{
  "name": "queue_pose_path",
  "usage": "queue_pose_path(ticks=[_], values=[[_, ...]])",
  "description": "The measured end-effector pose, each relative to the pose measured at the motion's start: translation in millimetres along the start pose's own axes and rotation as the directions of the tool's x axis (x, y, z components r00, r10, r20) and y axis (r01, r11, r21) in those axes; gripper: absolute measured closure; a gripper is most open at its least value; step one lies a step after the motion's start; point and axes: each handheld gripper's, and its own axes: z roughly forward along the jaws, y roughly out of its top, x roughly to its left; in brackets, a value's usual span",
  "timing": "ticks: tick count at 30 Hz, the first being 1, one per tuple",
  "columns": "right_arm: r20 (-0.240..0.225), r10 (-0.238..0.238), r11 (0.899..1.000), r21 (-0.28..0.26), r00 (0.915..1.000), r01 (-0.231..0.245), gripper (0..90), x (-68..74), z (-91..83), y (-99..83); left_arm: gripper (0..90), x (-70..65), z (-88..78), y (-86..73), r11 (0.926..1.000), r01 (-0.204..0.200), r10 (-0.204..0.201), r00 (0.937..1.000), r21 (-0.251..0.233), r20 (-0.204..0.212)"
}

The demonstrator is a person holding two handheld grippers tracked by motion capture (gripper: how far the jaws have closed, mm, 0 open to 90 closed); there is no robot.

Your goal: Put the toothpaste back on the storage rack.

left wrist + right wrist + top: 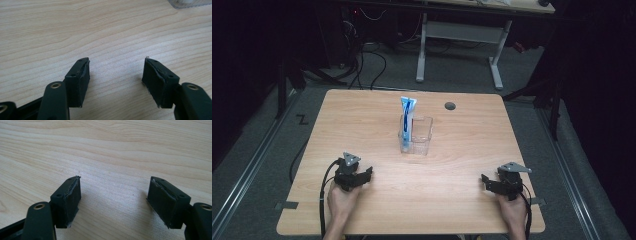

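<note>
High view first: the left gripper [362, 174] rests on the near left part of the wooden table [362, 125], held by the person's left hand [342, 200], its jaws parted and nothing between them. A black cable [323, 192] loops from it over the table's near edge. The right gripper [486, 181] lies at the near right, held by the right hand [513, 210], jaws likewise spread and empty. The two grippers are well apart from each other. Between them and farther back, near the table's middle, stands a clear plastic container [419, 135]. A blue and white tube [407, 120], apparently toothpaste, stands upright in its left side, its top rising above the rim. A small dark round grommet [450, 106] sits in the tabletop behind and to the right of the container. Beyond the table, a white-legged desk [459, 45] stands on the grey floor, with cables trailing at the left.

Left gripper view: the left gripper [116, 72] has its two black jaws wide apart, holding nothing, with bare wood grain between them. The pads [82, 82] look worn along their edges. The tips seem to sit on or just over the tabletop; I cannot tell which. A corner of the clear plastic container [190, 3] shows at the top right edge, well ahead of the jaws.

Right gripper view: the right gripper [113, 191] is also spread wide and empty, frayed pads [72, 200] facing each other over plain wood.
</note>
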Motion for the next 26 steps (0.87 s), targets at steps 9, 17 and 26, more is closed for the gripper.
queue_pose_path(ticks=[9, 17, 26], values=[[0.0, 0.0, 1.0, 0.0, 1.0, 0.0, 26.5, 0.0, 0.0, 0.0, 37.2, -2.7, 1.0, -4.8, 0.9994, -0.009, 0.008, 0.9999, -0.035, -0.015], [0.0, -0.001, 1.0, 0.0, 1.0, 0.001, 26.5, -0.1, 0.0, 0.0, 36.9, -3.0, 0.9, -5.5, 0.9992, -0.006, 0.006, 0.9998, -0.039, -0.017], [0.0, -0.001, 1.0, 0.0, 1.0, 0.001, 26.5, -0.1, 0.0, -0.1, 36.4, -2.9, 0.9, -5.5, 0.9992, -0.006, 0.005, 0.9999, -0.039, -0.015]])
